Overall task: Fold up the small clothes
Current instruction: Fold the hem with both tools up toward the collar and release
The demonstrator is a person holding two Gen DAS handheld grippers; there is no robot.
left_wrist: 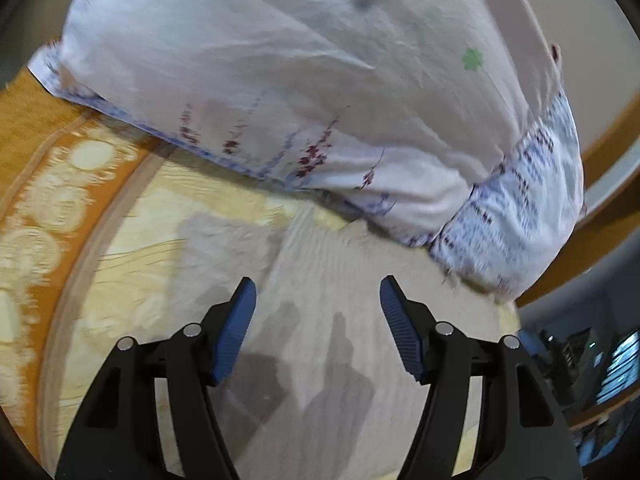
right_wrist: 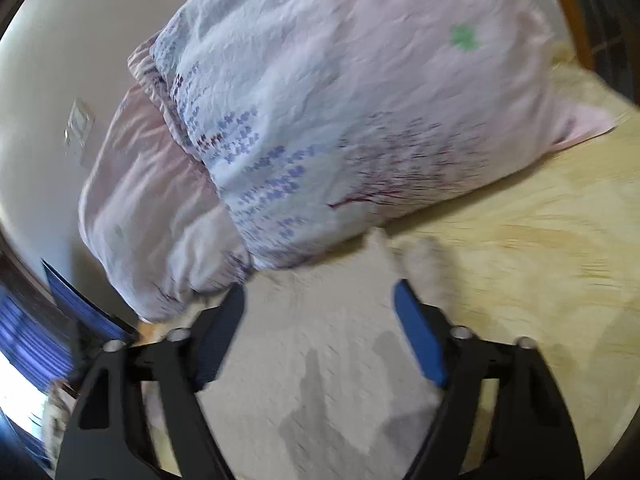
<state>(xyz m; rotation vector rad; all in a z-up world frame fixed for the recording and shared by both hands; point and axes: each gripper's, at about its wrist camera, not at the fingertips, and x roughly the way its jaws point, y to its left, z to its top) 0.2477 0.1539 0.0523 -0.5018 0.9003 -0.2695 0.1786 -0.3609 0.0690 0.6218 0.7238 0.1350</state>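
Left gripper (left_wrist: 318,292) spread wide, nothing between blue pads (left_wrist: 240,332). Right gripper (right_wrist: 320,300) likewise wide, nothing held. Pale cloth (left_wrist: 340,320) flat on yellow bedspread (left_wrist: 132,232), directly under both grippers, just short of pillow (left_wrist: 280,80). Far edge of cloth (right_wrist: 340,360) close to pillow (right_wrist: 340,100), contact unclear. Orange patterned border (left_wrist: 44,184) left of pillow. Motion blur throughout; garment type unreadable.
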